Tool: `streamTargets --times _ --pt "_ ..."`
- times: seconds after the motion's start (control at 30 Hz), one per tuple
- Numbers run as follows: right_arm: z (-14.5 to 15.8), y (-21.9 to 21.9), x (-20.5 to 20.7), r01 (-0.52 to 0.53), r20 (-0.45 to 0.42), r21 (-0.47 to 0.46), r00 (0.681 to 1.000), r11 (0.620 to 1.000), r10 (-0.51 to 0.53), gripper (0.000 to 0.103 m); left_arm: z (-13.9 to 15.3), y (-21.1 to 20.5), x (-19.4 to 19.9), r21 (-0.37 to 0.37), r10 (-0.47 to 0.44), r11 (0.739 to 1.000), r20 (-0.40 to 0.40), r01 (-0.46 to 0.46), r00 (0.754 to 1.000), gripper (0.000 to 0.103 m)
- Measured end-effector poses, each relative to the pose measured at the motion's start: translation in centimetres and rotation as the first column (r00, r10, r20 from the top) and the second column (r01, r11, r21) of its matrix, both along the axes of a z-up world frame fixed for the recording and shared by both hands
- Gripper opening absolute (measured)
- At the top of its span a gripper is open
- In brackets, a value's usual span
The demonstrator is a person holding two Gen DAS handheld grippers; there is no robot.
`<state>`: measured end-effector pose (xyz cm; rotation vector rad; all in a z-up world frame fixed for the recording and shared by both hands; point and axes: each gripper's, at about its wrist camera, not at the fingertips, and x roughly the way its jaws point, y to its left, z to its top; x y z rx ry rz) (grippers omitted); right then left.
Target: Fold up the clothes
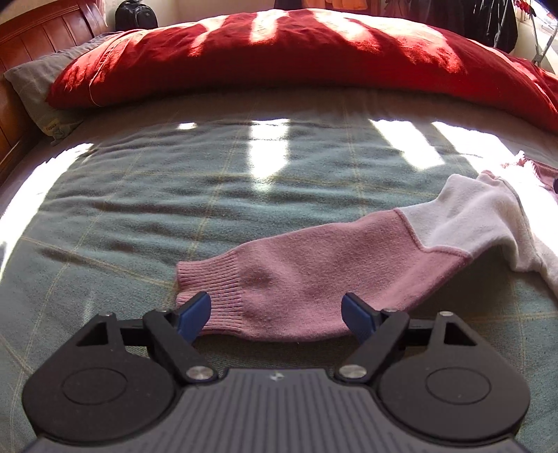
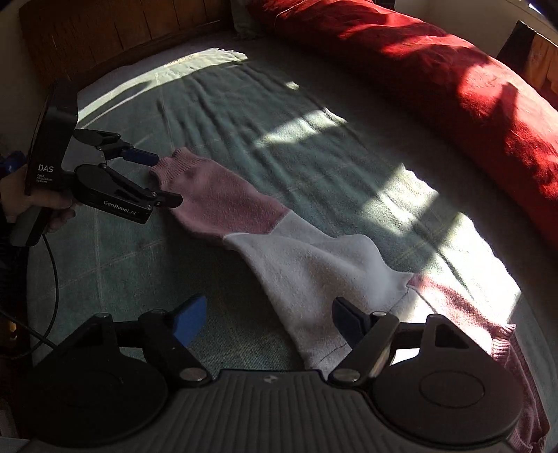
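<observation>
1. Pink-and-white knit sweater (image 2: 314, 268): one garment, lying on the green plaid blanket (image 1: 139, 195) that covers the bed.
2. One sleeve (image 1: 314, 278) is stretched out flat; pink from the ribbed cuff (image 1: 209, 296) up, white toward the shoulder.
3. Left gripper (image 1: 277, 312): jaws wide, two blue pads (image 1: 195, 313) either side of the cuff end, nothing clamped. Right wrist view shows the same gripper (image 2: 164, 181) at the cuff, held by one hand (image 2: 21, 198).
4. Right gripper (image 2: 268, 325): jaws wide, white body panel between the fingers, not pinched.
5. Red duvet (image 1: 279, 59): one, bunched along the far side of the bed.
6. Grey pillow (image 1: 35, 90): one, beside the wooden headboard (image 1: 42, 31).
7. Sun stripes cross blanket and duvet.
</observation>
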<state>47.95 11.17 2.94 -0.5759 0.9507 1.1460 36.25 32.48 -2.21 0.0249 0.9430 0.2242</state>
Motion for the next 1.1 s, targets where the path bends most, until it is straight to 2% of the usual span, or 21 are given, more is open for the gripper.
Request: streamTargets --times 0.07,0.17,0.3,0.43,0.5,0.63,0.67,0.7,0.73,0.77,0.87,1.1 --pt "-0.1 2.9 1.2 -0.072 0.000 0.012 0.997 0.997 0.072 0.071 0.3 0.4 -0.6 0.004 0.001 1.000 0.009 -0.002 1.000 0.082" --pt "-1.1 7.6 2.2 -0.187 0.017 0.016 0.982 0.982 0.187 0.063 0.7 1.3 -1.8 0.005 0.037 0.999 0.035 -0.038 0.999 0.082" --pt "-3.5 12.9 2.9 -0.303 0.000 0.017 0.953 0.953 0.303 0.056 0.6 3.4 -3.7 -0.048 0.132 0.990 0.048 -0.129 0.990 0.082" --pt "-6.6 17.1 3.2 -0.385 -0.020 -0.021 0.923 0.922 0.385 0.043 0.0 5.1 -5.4 -0.090 0.220 0.972 0.043 -0.215 0.975 0.082" --pt "-8.0 18.3 3.4 -0.404 -0.036 -0.041 0.915 0.914 0.403 0.038 -0.4 5.5 -6.0 -0.091 0.243 0.967 0.037 -0.239 0.969 0.082" --pt "-8.4 18.9 3.3 -0.416 -0.052 -0.059 0.909 0.907 0.414 0.036 -0.8 5.6 -6.8 -0.085 0.260 0.963 0.028 -0.257 0.965 0.082" --pt "-8.5 19.0 3.2 -0.419 -0.057 -0.064 0.908 0.906 0.416 0.033 -0.9 5.6 -6.9 -0.084 0.256 0.964 0.026 -0.253 0.966 0.083" --pt "-8.6 19.1 3.2 -0.422 -0.061 -0.068 0.906 0.904 0.419 0.029 -1.0 5.5 -6.9 -0.082 0.252 0.965 0.023 -0.250 0.967 0.083" --pt "-8.7 19.3 3.2 -0.426 -0.065 -0.073 0.905 0.902 0.421 0.016 -1.1 5.4 -6.9 -0.082 0.247 0.966 0.021 -0.245 0.969 0.083" --pt "-8.8 19.4 3.1 -0.429 -0.069 -0.077 0.903 0.900 0.424 0.010 -1.1 5.4 -6.8 -0.083 0.244 0.967 0.022 -0.241 0.970 0.083" --pt "-9.1 19.8 3.0 -0.438 -0.082 -0.090 0.898 0.895 0.431 0.009 -0.9 5.5 -6.7 -0.101 0.247 0.965 0.032 -0.243 0.969 0.083" --pt "-7.2 22.2 4.3 -0.383 -0.037 -0.022 0.924 0.924 0.382 0.009 -0.2 6.8 -6.5 -0.177 0.300 0.942 0.070 -0.284 0.952 0.083"
